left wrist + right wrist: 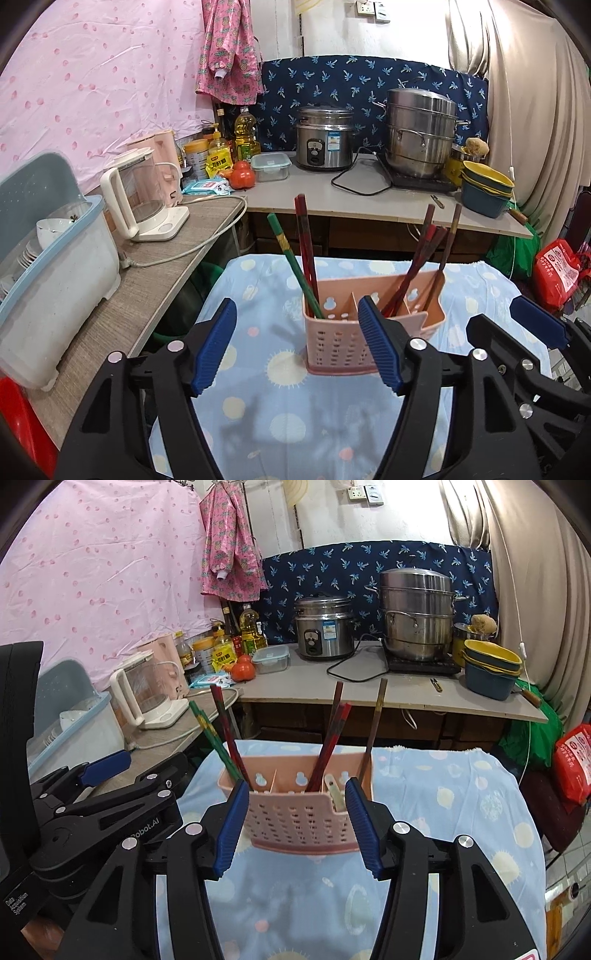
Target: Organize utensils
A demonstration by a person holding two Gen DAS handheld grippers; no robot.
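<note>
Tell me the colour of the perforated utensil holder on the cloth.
Pale pink utensil holder, clearest in the right wrist view.

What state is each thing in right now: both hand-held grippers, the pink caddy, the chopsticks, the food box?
Left hand-held gripper: open, empty.
Right hand-held gripper: open, empty.
Pink caddy: upright on the spotted cloth.
Chopsticks: standing tilted inside the caddy's compartments.
Food box: lid on.
</note>
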